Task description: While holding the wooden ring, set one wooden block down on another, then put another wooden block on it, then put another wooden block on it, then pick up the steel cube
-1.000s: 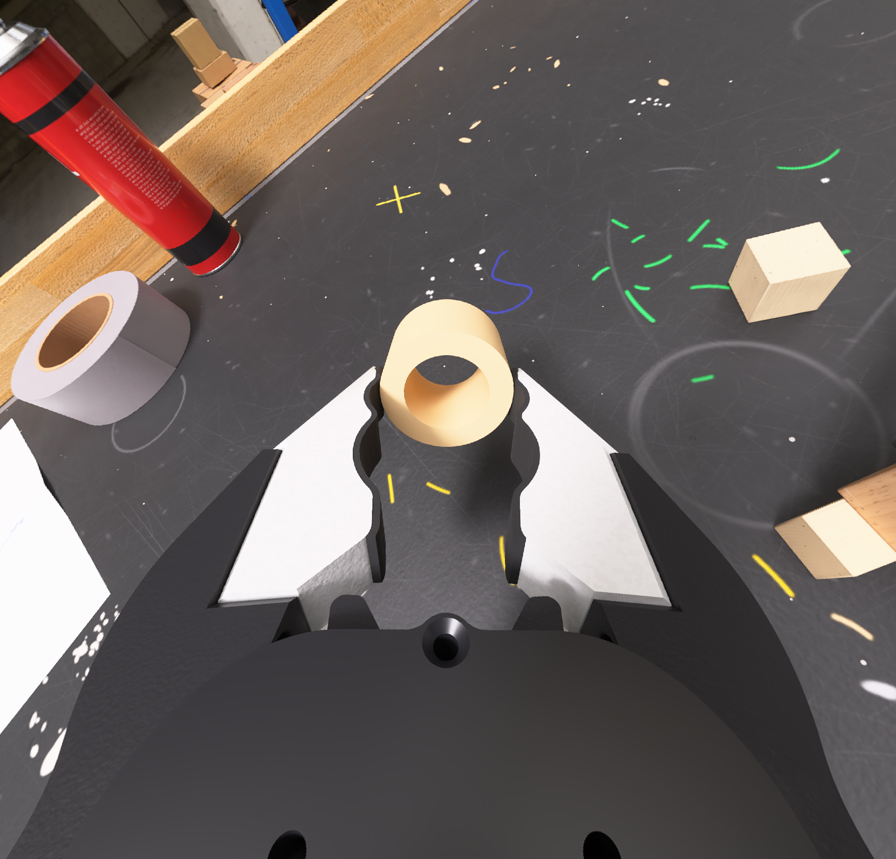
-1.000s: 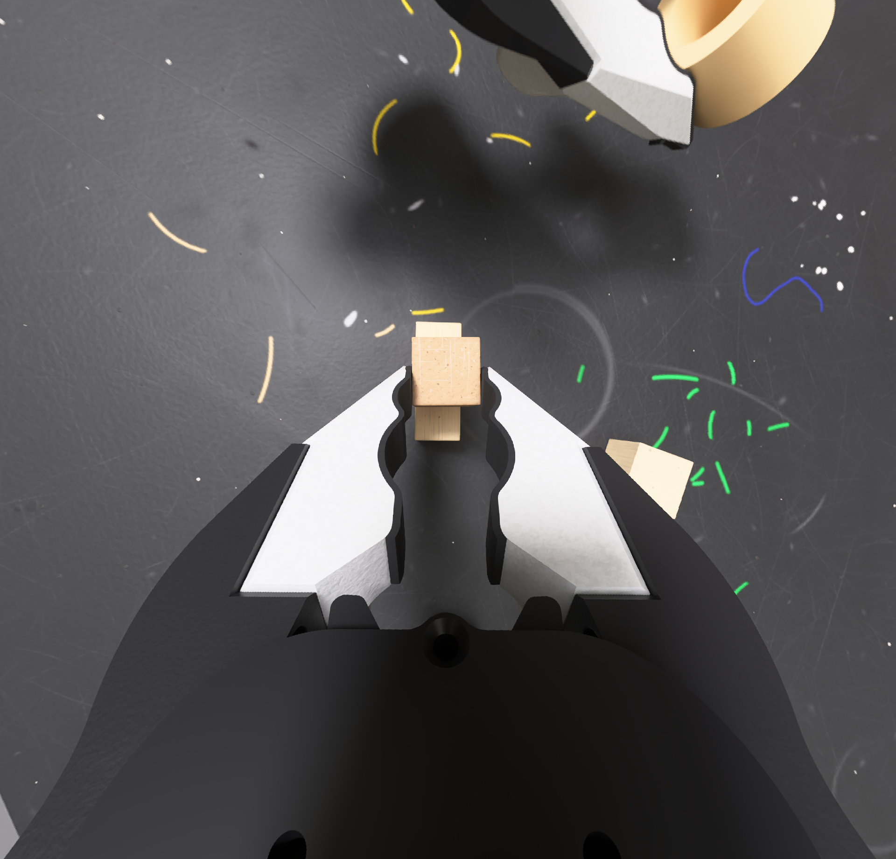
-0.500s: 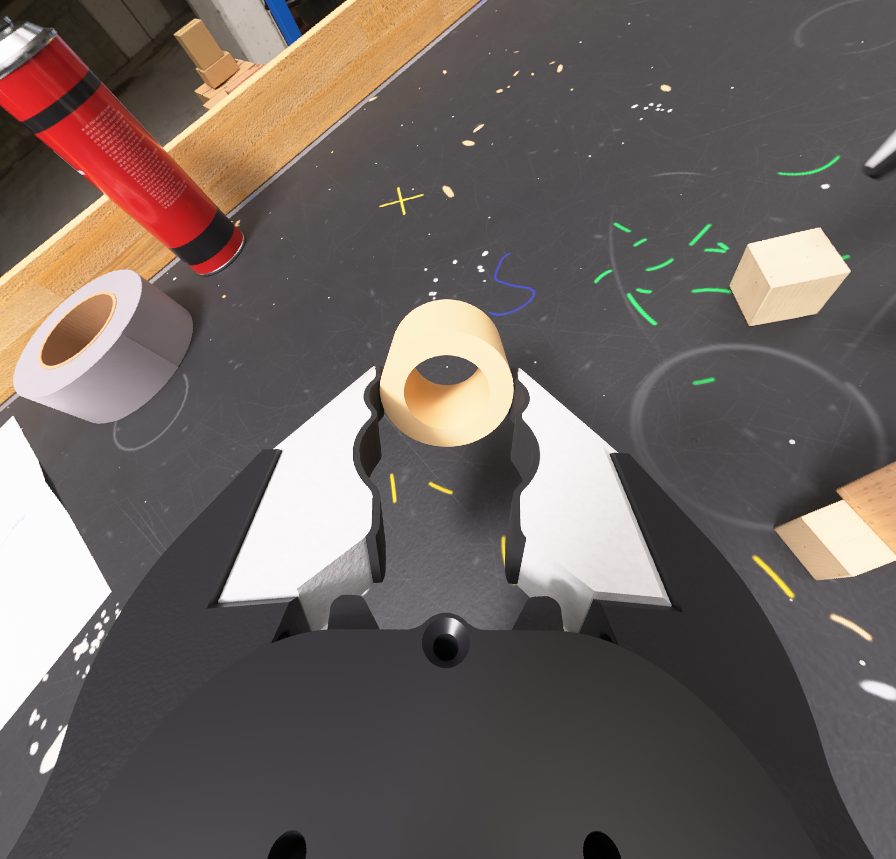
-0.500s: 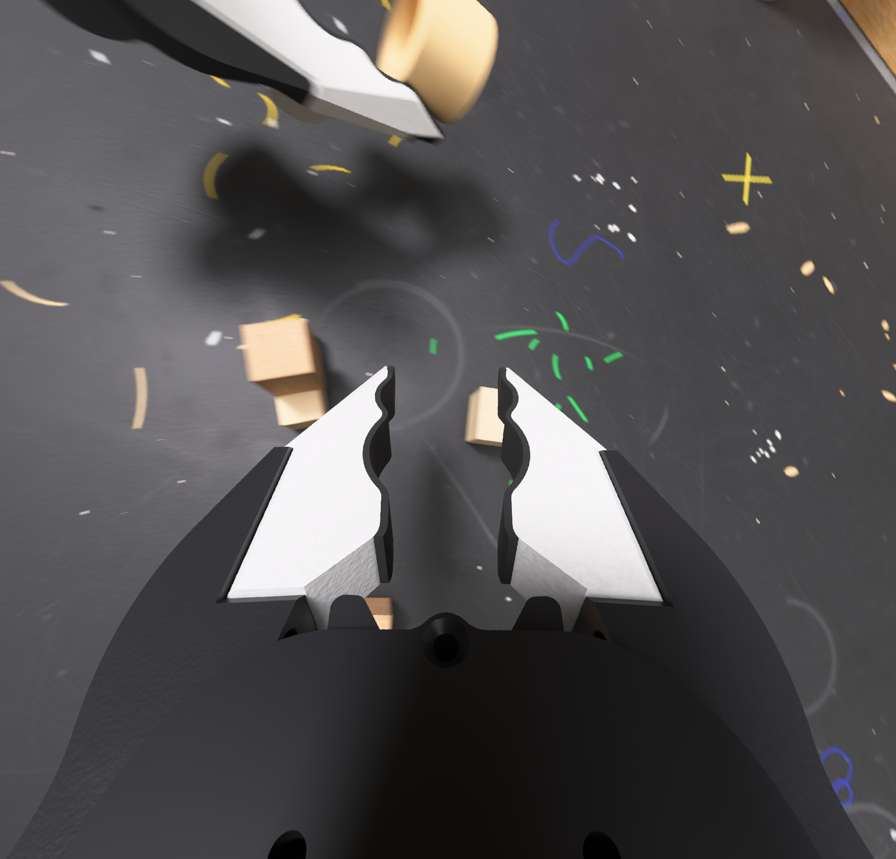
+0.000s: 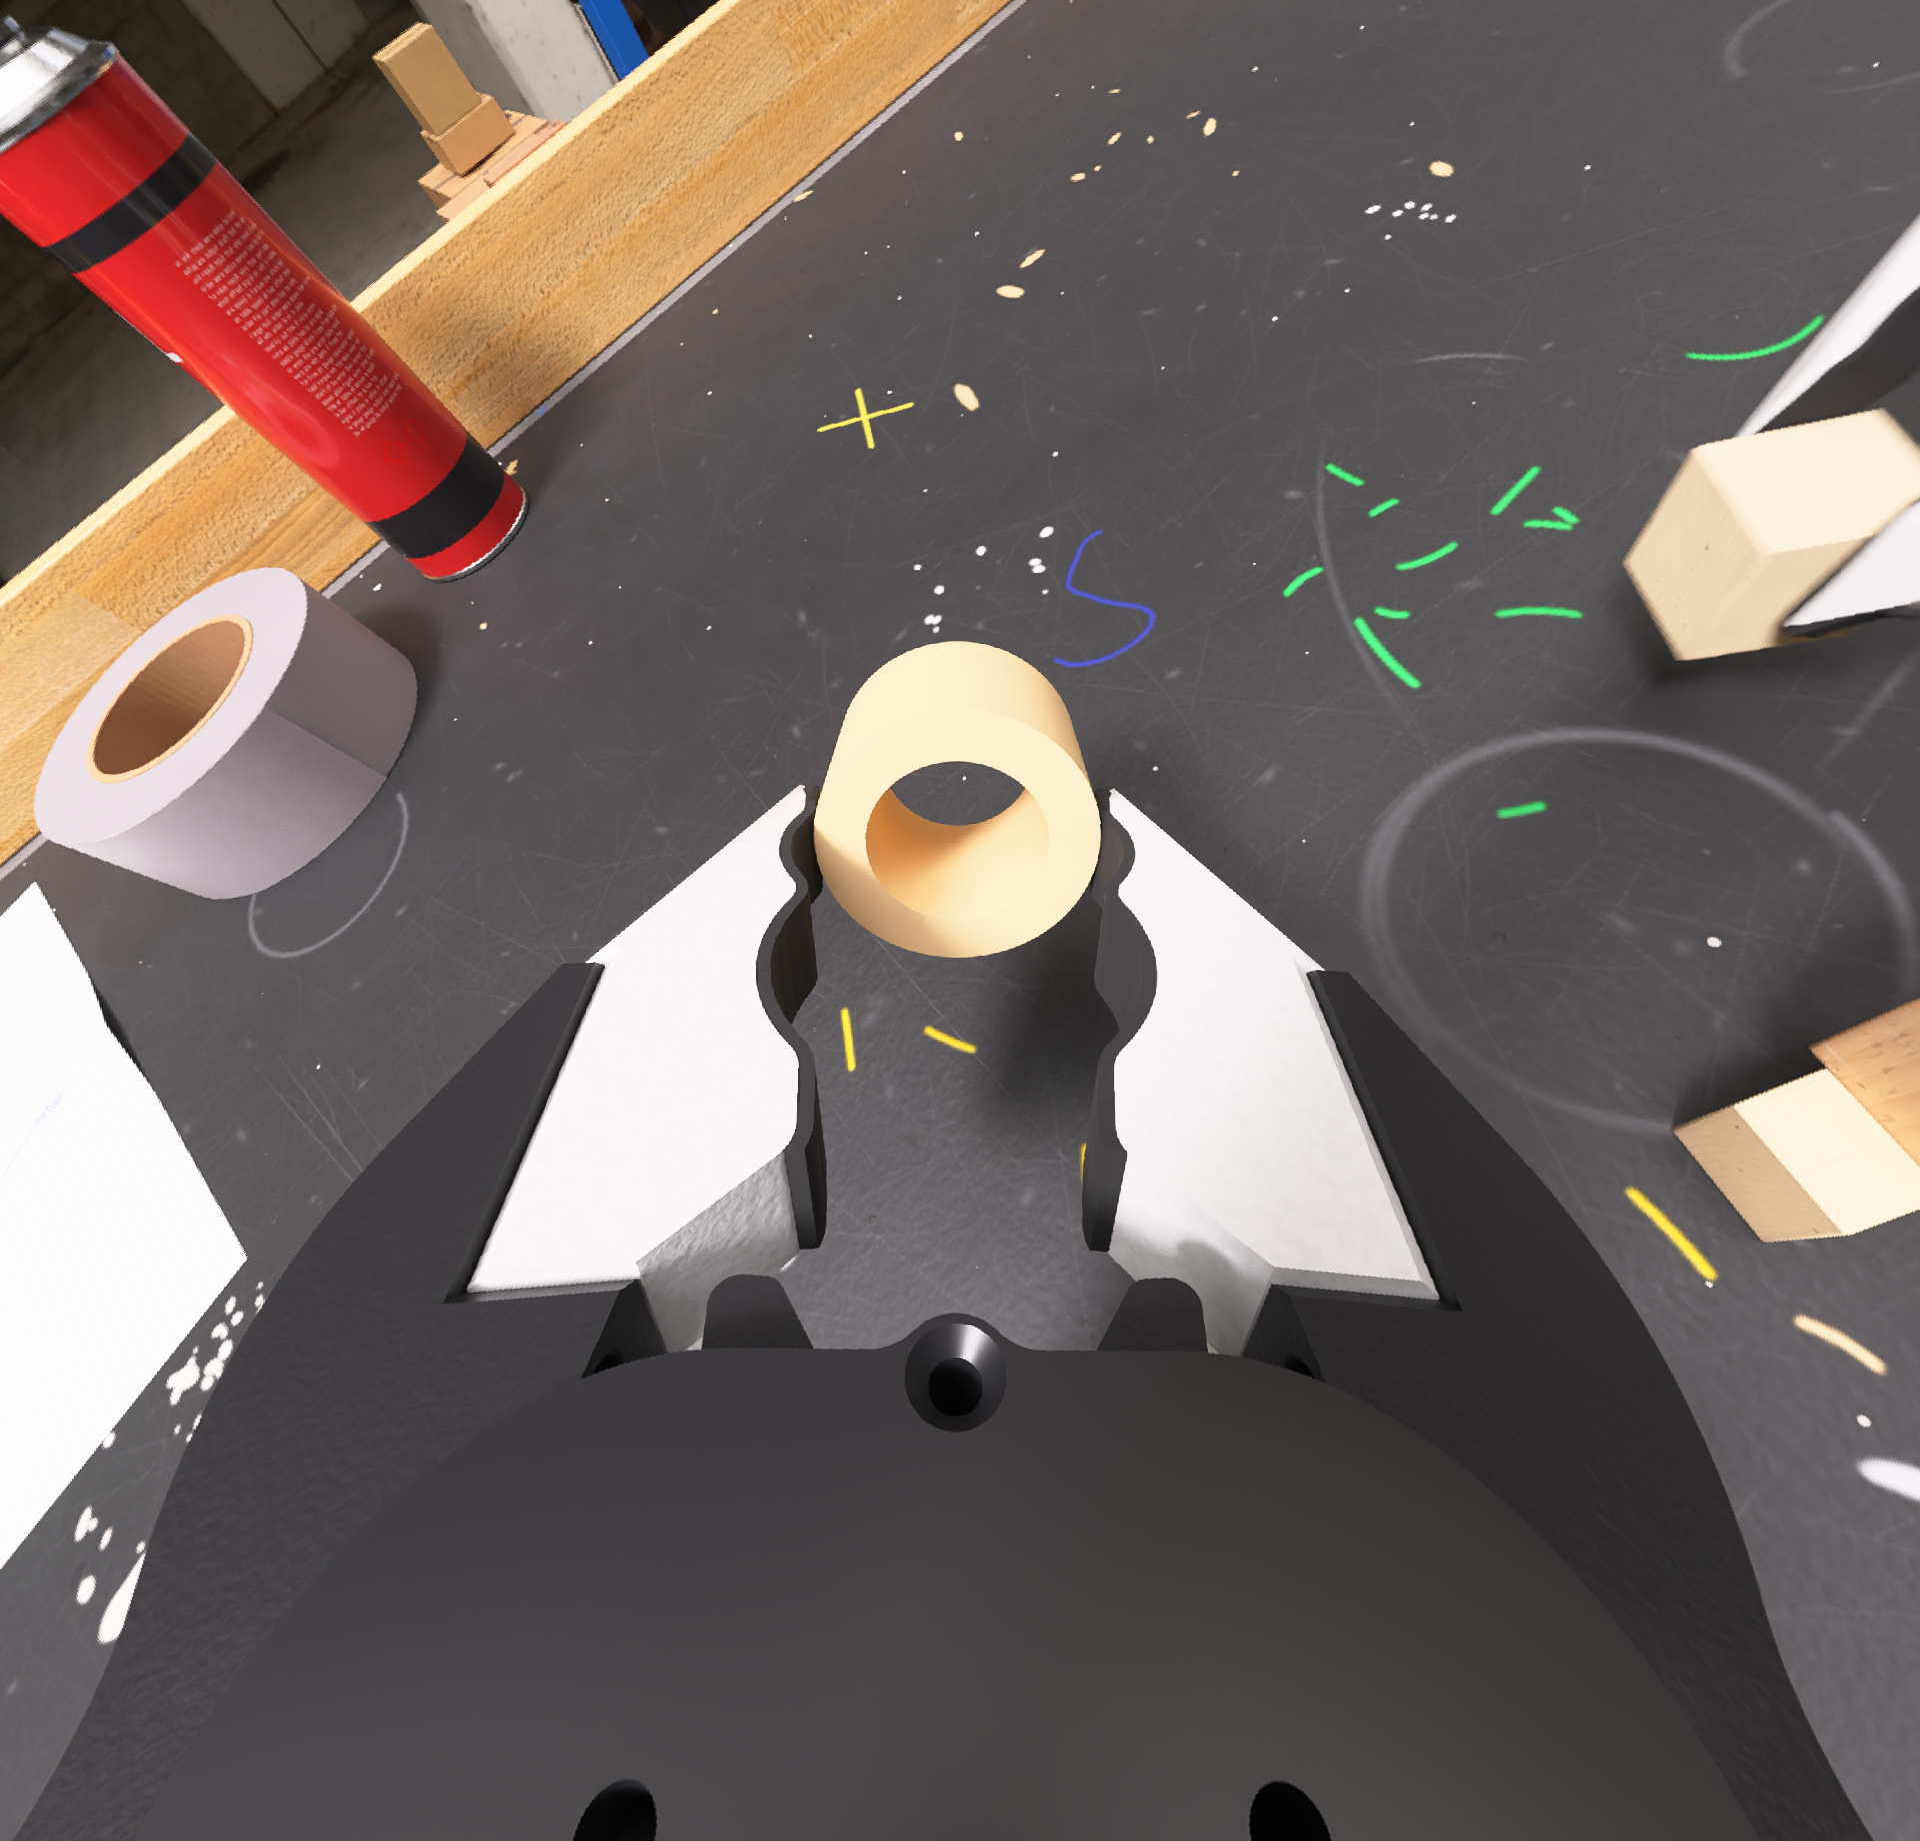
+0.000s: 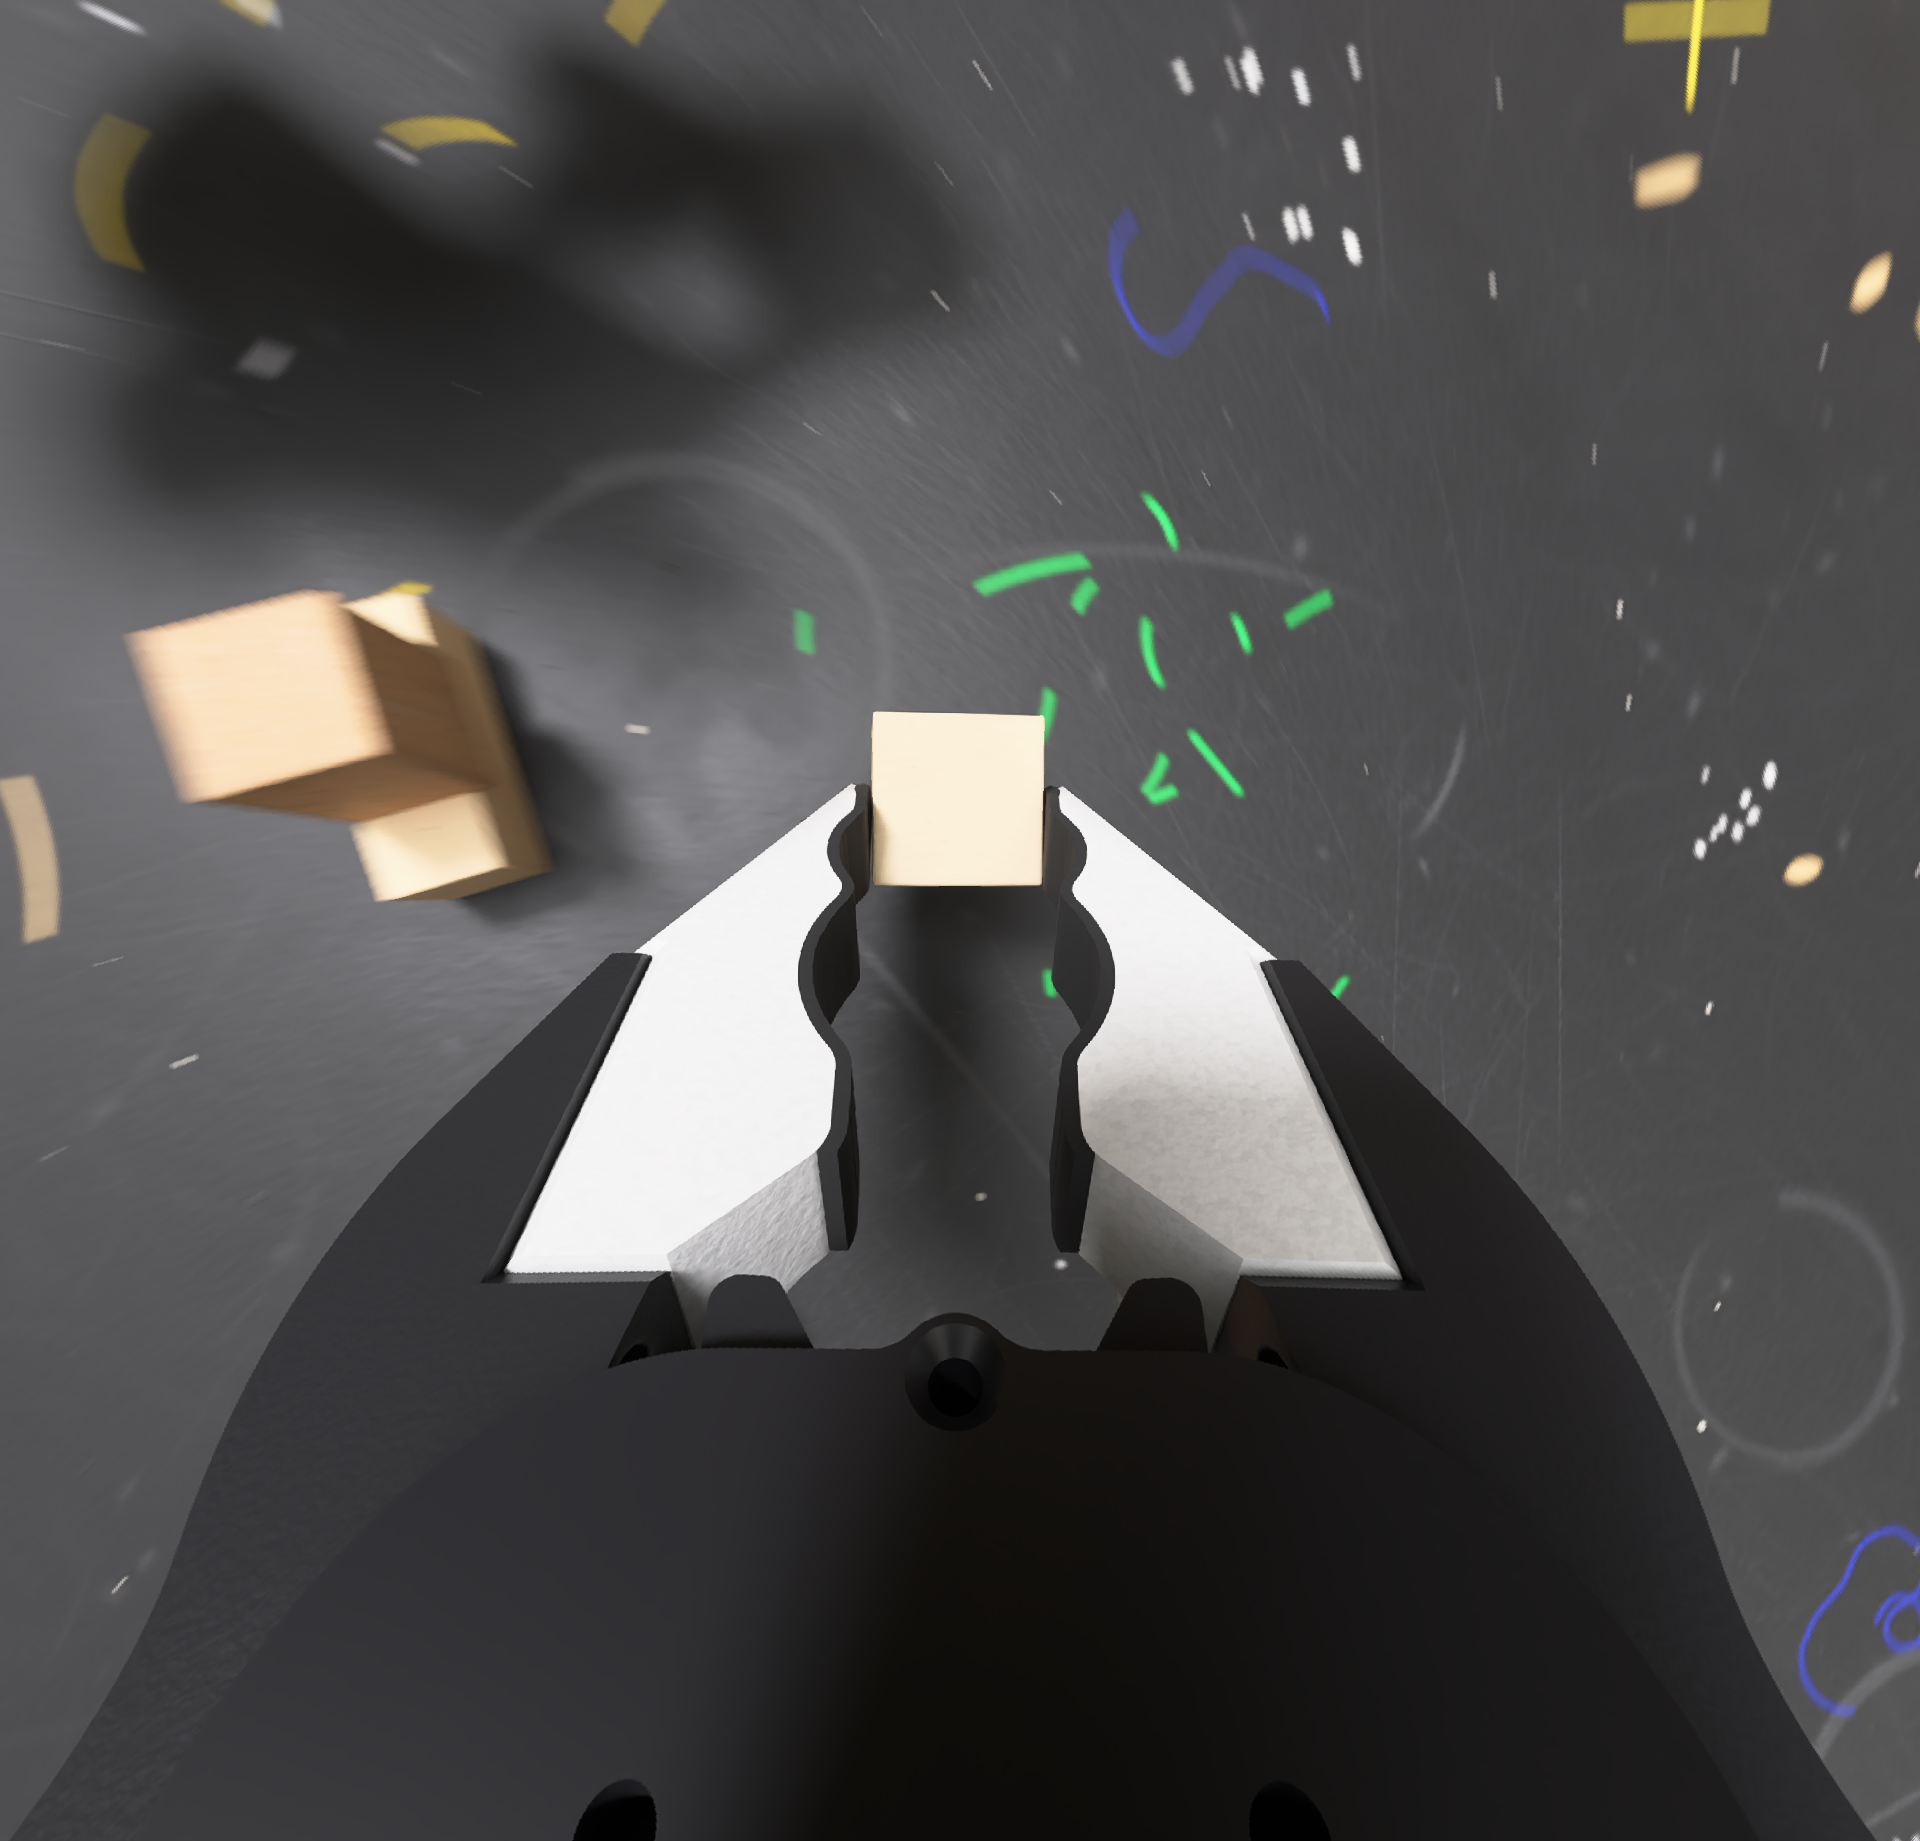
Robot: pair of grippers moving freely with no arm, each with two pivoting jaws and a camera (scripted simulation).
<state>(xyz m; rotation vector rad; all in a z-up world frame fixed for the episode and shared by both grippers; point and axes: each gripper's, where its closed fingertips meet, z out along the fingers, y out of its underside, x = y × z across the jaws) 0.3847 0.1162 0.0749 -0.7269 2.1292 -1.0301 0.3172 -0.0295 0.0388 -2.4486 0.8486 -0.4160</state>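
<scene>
Right hand-held gripper (image 6: 958,804) clamped on pale block (image 6: 958,799); carry left, square over two-block stack (image 6: 332,742), lower gently. Left hand-held gripper (image 5: 956,846) grips ring (image 5: 956,804).

Left wrist view: camera sits behind the left gripper (image 5: 956,856), looking forward and obliquely down across the dark tabletop (image 5: 1195,337) toward its wooden edge rail (image 5: 582,233) at upper left; moderate height, wide field. Right wrist view: camera sits behind the right gripper (image 6: 956,804), facing steeply down at the tabletop (image 6: 1507,544), close to the surface, periphery blurred. Shared ground: green marks (image 5: 1423,565) (image 6: 1143,638), blue squiggle (image 5: 1101,607) (image 6: 1205,285), yellow cross (image 5: 864,418) (image 6: 1696,17), two stacked wooden blocks (image 5: 1808,1147) (image 6: 332,731), pale block (image 5: 1766,534) (image 6: 956,799)
</scene>
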